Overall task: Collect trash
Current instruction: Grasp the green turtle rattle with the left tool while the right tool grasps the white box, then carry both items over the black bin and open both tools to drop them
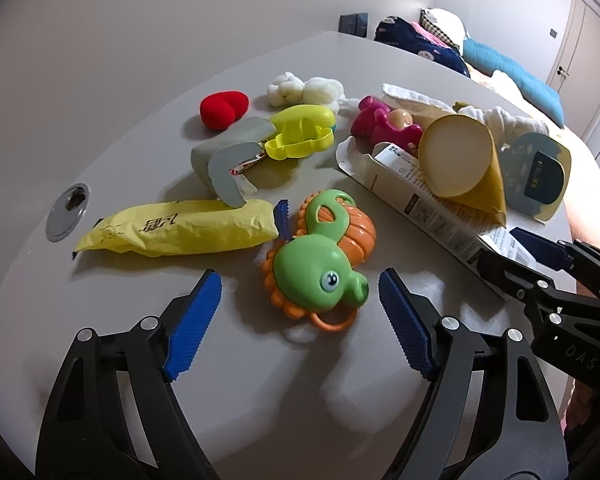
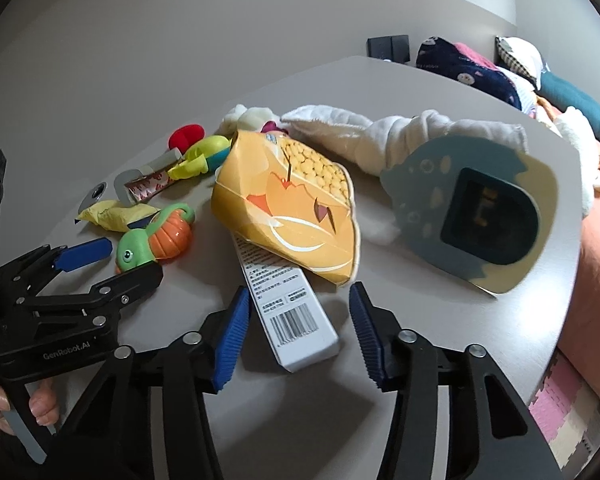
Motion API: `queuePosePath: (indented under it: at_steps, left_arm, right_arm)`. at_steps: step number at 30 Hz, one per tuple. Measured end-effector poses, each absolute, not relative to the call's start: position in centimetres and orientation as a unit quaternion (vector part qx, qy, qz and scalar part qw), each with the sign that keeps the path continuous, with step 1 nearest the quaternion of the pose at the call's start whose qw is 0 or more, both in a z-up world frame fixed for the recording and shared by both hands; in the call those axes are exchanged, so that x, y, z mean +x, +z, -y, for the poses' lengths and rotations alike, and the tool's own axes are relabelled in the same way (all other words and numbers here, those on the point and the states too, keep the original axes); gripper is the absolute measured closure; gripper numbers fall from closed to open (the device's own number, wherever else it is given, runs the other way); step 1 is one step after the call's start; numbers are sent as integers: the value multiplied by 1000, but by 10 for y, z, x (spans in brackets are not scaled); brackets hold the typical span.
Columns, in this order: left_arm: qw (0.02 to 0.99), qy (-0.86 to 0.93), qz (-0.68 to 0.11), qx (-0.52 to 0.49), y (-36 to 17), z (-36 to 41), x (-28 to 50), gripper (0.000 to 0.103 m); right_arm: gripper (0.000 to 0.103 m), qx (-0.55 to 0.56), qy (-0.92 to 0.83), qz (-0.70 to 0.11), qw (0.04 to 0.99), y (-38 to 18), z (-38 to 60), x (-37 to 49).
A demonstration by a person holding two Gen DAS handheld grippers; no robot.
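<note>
Straddling the white box (image 2: 296, 320) without touching, the right gripper (image 2: 300, 320) looks set to grab it; the left gripper (image 1: 300, 316) gapes around the toy (image 1: 320, 256).

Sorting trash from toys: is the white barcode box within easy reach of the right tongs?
Probably yes: the white barcode box lies flat between the open right tongs, its near end uncovered.

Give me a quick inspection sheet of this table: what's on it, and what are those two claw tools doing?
Surface: grey table, crowded.
Job's things: yellow wrapper; white carton; orange snack box.
Clutter: green-orange toy, red heart, white cloth.
Grippers: left gripper open by the toy; right gripper straddles the carton, pads not touching.
Cables: nothing seen.
Surroundings: bed with pillows.
</note>
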State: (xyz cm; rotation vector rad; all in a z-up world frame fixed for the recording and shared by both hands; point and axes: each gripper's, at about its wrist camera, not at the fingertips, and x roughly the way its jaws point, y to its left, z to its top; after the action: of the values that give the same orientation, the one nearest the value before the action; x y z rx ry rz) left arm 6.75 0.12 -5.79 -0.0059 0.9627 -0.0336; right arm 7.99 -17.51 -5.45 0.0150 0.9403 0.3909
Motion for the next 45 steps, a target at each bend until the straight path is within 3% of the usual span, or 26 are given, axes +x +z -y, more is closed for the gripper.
queuePosePath:
  at_steps: [7, 12, 29, 45]
  left_arm:
    - [883, -21, -469, -4, -65, -1, 83, 34]
    - [886, -24, -462, 0, -64, -1, 89, 49]
    - [910, -30, -414, -8, -24, 12, 67, 49]
    - [922, -71, -382, 6, 9, 76, 49, 49]
  right_arm:
    - [61, 1, 200, -445, 873, -58, 170, 86]
    - [72, 31, 230, -449, 863, -59, 172, 88]
    - [75, 93, 270, -398, 872, -12, 188, 60]
    - [75, 104, 229, -351, 902, 26, 259, 25]
